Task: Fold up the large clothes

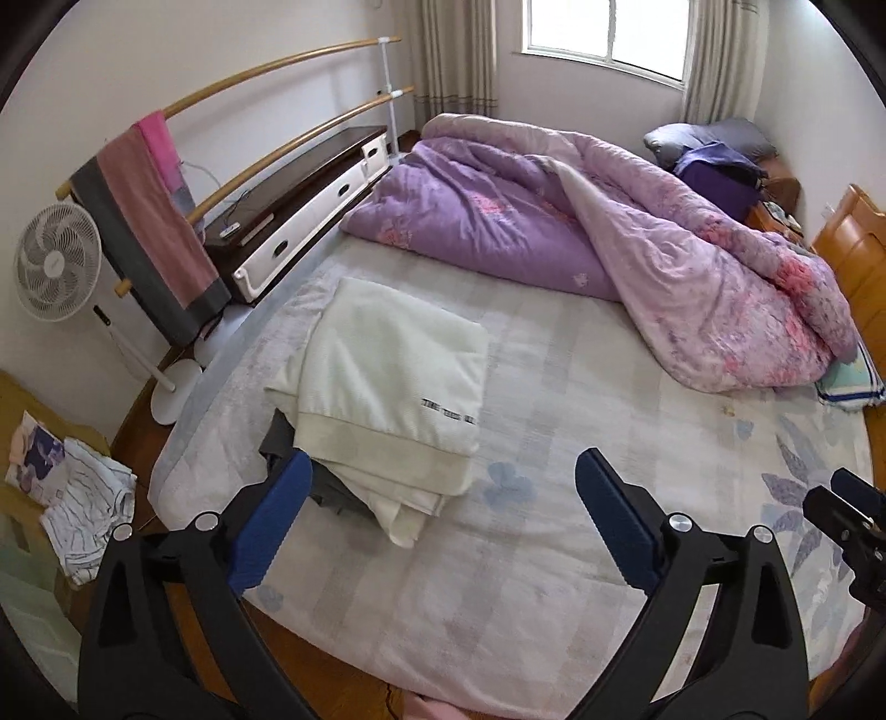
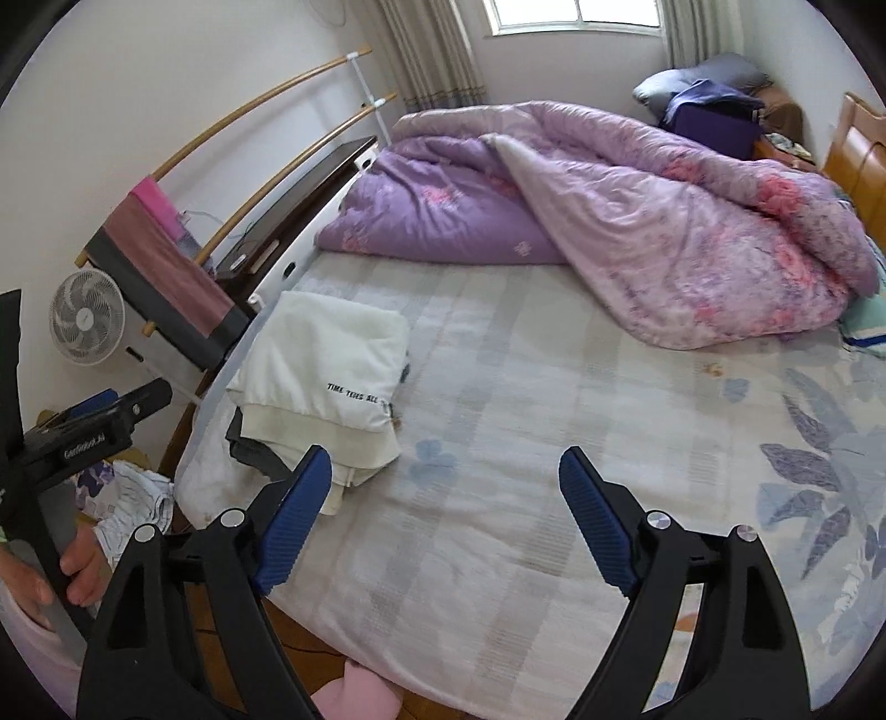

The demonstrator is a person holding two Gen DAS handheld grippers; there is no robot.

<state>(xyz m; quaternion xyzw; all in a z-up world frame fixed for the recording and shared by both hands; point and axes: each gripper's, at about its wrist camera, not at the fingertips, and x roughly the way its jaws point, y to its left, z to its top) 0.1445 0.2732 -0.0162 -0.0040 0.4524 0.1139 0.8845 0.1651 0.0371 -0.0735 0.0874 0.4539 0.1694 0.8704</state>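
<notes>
A big bed has a pale sheet with blue leaves. A folded white top lies near its left edge, on top of something dark. A purple quilt is bunched up at the far side. A striped pillow peeks out beside it.

We see soft daylight coming from the window at the far wall, whose panes blow out to near white. The bed is evenly lit with only faint shadows under the quilt. Both fisheye views bend straight lines strongly and darken to black at the corners. Focus is fair throughout, slightly soft toward the rims.
</notes>
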